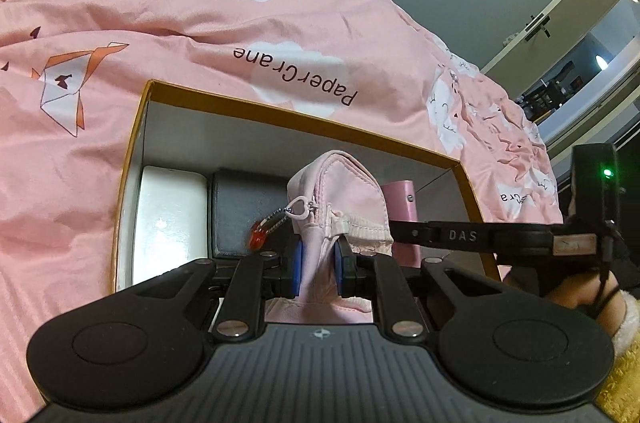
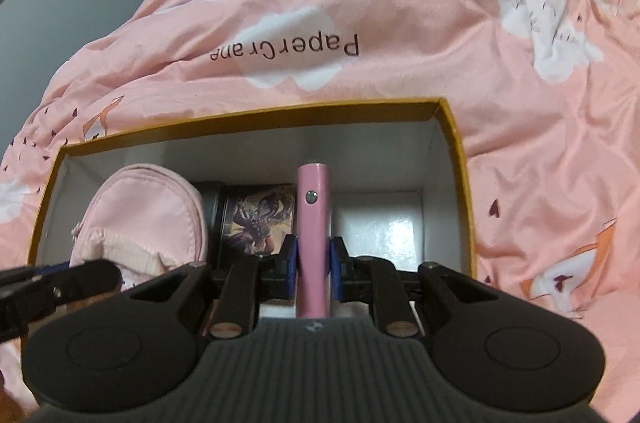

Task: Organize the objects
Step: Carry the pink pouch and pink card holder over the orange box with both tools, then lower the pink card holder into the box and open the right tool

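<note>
I am holding my left tongs (image 1: 317,265) clenched on the pink pouch (image 1: 338,191), and my right tongs (image 2: 314,265) clenched on the pink cylinder (image 2: 313,223); both are hanging over the open box (image 1: 304,119) sitting on the bed's pink duvet (image 1: 160,11).

What I am worrying about: the pouch is soft and I am pinching only a fold of it near the zipper, so it could be sagging out of my grip or snagging its red charm (image 1: 262,231) on the dark case (image 1: 248,207) just ahead of my left tongs. The two tongs are working just beside each other, so I am risking a knock between them. The cylinder is smooth and gripped low, so it could be tipping or sliding down as I lower it.

The pouch is looking pale pink, stitched, puffy, with a ribbed cuff by the zip. The cylinder is glossy pink with a small round button, pointing straight ahead between the pads. Beyond it, possibly a picture card (image 2: 256,219) is lying in the box, with a white case (image 1: 168,223) ahead-left of my left tongs.
</note>
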Action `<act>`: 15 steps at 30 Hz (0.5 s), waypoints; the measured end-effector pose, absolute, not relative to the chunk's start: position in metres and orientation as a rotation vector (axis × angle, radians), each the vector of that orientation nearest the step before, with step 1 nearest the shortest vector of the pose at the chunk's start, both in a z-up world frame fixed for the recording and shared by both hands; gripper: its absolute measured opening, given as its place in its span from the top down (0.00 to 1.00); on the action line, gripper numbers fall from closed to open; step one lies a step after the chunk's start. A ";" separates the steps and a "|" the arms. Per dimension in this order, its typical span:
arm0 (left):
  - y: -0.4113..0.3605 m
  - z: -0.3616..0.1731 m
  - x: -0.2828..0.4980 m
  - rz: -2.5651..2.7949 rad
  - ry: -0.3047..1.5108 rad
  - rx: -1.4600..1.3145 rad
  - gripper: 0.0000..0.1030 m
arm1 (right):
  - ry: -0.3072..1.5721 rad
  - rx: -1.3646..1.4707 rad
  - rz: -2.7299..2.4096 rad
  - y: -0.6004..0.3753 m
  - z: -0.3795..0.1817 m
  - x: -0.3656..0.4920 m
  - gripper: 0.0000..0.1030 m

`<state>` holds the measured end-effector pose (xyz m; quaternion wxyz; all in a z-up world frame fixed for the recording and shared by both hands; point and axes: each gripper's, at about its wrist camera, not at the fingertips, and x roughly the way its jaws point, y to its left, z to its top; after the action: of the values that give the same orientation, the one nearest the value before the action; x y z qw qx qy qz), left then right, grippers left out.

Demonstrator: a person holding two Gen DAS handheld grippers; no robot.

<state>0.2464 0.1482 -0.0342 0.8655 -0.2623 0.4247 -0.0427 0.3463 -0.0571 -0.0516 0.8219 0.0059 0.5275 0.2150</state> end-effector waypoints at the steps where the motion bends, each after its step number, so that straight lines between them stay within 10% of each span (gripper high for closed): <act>1: 0.149 -0.035 0.247 -0.093 0.890 -0.554 0.83 | 1.126 0.021 0.457 -0.058 -0.053 0.349 0.83; 15: 0.149 -0.036 0.247 -0.101 0.901 -0.550 0.83 | 1.069 -0.395 0.481 -0.028 -0.051 0.346 0.75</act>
<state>0.2468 0.1487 -0.0356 0.8627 -0.2625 0.4295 -0.0482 0.3456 -0.0282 -0.0506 0.8147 -0.1853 0.5012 0.2253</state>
